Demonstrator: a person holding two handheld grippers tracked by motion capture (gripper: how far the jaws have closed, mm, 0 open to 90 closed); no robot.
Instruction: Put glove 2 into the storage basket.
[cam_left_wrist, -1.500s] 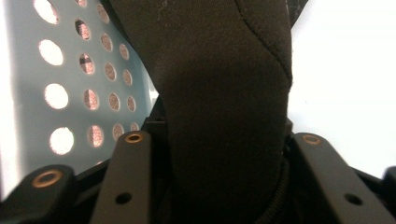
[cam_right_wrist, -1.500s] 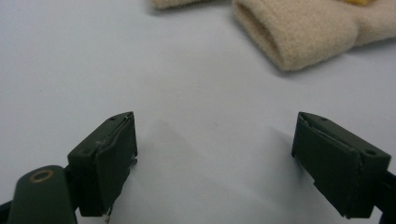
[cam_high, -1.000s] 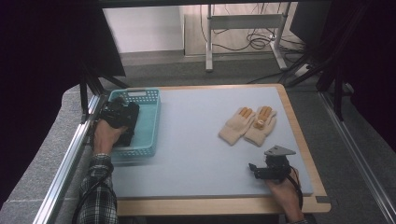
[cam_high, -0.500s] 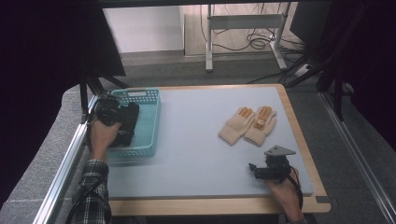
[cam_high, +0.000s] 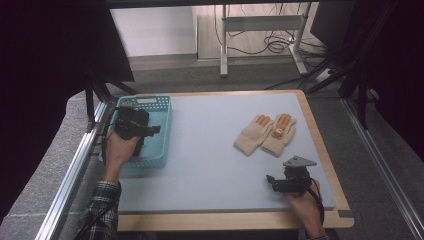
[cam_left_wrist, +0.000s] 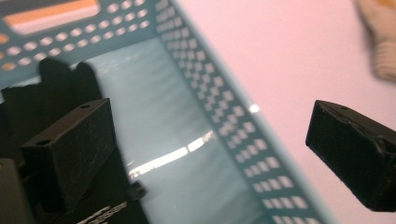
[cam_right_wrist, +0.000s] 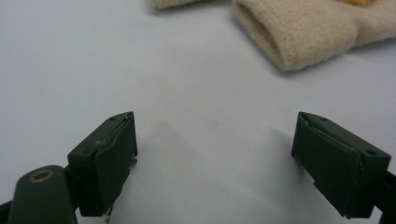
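Your right gripper (cam_high: 276, 183) rests wide open and empty on the mat (cam_high: 210, 150), nearer you than the gloves (cam_high: 266, 134); your left gripper (cam_high: 150, 130), jaws spread and empty, straddles the basket (cam_high: 160, 150) wall well left of the gloves, and could snag and drag the basket

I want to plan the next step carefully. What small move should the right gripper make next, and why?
Probably ease the right gripper forward toward the gloves. Its jaws stand open and empty over bare mat, with a glove cuff just ahead. The left gripper hangs open over the basket.
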